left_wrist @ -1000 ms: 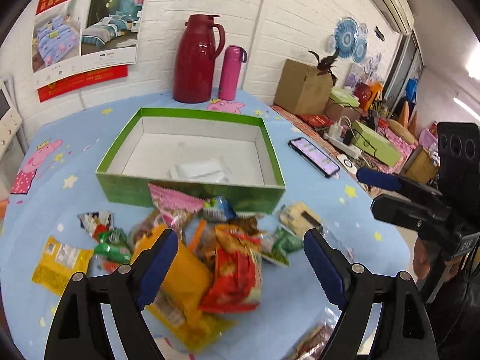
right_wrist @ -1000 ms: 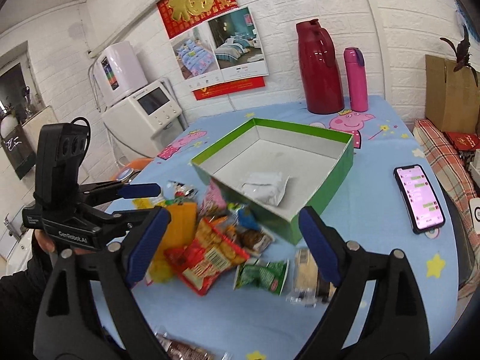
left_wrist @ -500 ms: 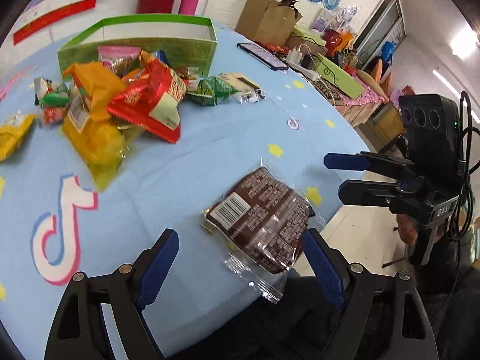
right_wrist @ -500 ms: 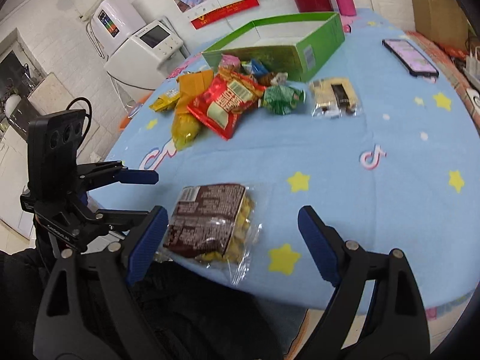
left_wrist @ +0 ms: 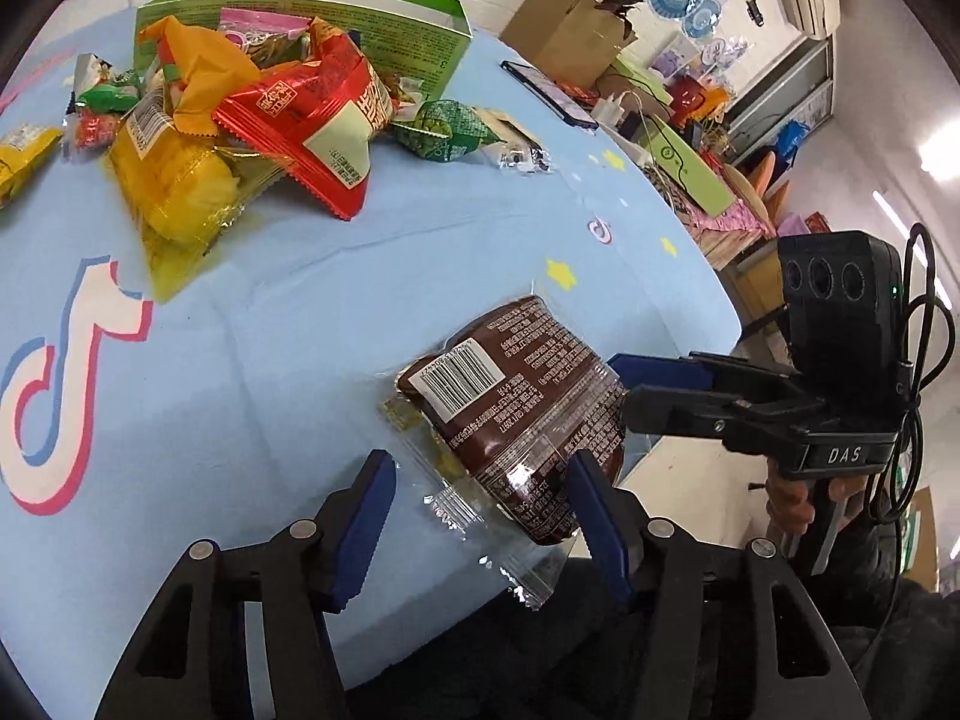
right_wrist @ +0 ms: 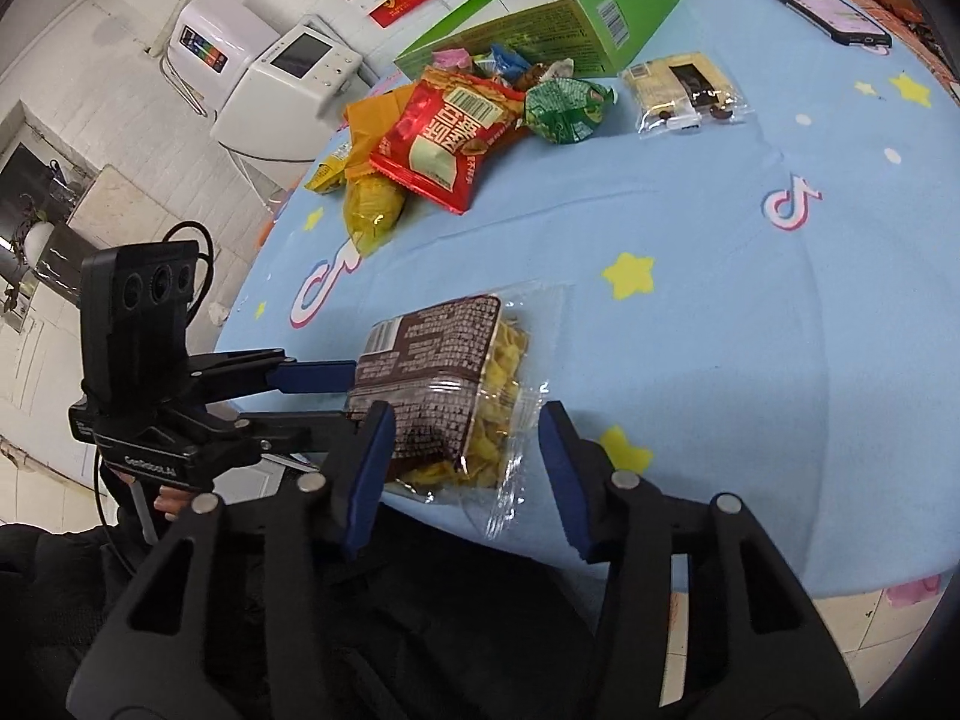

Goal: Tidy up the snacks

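A brown snack packet (left_wrist: 510, 396) with a clear wrapper lies at the near edge of the blue table (left_wrist: 270, 312), partly overhanging it. My left gripper (left_wrist: 480, 510) is open, its fingers either side of the packet's near end. My right gripper (right_wrist: 465, 468) is open too and straddles the same packet (right_wrist: 432, 372) from the other side, its left finger touching the wrapper. Each gripper shows in the other's view: the right gripper (left_wrist: 624, 387), the left gripper (right_wrist: 336, 396). A pile of snacks topped by a red packet (left_wrist: 312, 114) lies before the green box (left_wrist: 360, 18).
A yellow packet (left_wrist: 168, 180) and a green packet (left_wrist: 444, 132) lie in the pile. A clear biscuit packet (right_wrist: 684, 90) and a phone (right_wrist: 828, 12) lie to the right. The table edge runs just under both grippers. A hand holds each gripper's handle.
Both grippers have come back from the pile by the box down to the table's near edge. Their fingers have narrowed around the brown packet.
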A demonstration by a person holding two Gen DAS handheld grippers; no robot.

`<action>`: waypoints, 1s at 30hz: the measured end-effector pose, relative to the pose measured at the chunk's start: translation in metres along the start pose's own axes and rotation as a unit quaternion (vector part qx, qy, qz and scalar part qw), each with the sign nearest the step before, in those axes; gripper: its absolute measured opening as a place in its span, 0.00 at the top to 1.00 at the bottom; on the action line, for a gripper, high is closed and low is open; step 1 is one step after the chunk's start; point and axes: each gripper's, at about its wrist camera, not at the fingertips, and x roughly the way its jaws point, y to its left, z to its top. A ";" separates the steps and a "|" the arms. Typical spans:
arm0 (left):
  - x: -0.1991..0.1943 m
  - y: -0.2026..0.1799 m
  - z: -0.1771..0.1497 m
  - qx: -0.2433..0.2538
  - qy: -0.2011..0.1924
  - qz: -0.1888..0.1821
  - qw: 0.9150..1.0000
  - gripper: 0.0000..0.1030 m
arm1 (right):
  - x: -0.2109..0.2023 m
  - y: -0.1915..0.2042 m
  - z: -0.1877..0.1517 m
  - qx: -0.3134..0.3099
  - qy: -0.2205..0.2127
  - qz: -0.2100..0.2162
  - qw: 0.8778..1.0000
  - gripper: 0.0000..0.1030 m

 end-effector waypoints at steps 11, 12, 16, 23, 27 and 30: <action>0.010 0.004 0.027 -0.010 -0.033 0.019 0.999 0.53 | 0.012 -0.003 0.020 -0.002 -0.029 -0.019 0.999 0.59; 0.009 0.005 0.029 -0.013 -0.037 0.018 0.999 0.56 | 0.012 -0.002 0.022 -0.004 -0.031 -0.023 0.999 0.61; -0.004 -0.001 0.036 -0.005 -0.061 0.016 0.998 0.59 | 0.002 0.004 0.030 -0.011 -0.046 -0.017 0.999 0.62; -0.050 -0.014 0.076 0.029 -0.124 0.018 0.992 0.59 | -0.032 0.036 0.070 -0.065 -0.108 -0.026 0.992 0.62; -0.070 -0.013 0.116 0.043 -0.166 0.027 0.985 0.59 | -0.041 0.050 0.108 -0.086 -0.152 -0.029 0.984 0.62; -0.078 -0.004 0.150 0.044 -0.185 0.025 0.981 0.59 | -0.043 0.051 0.141 -0.086 -0.178 -0.027 0.980 0.62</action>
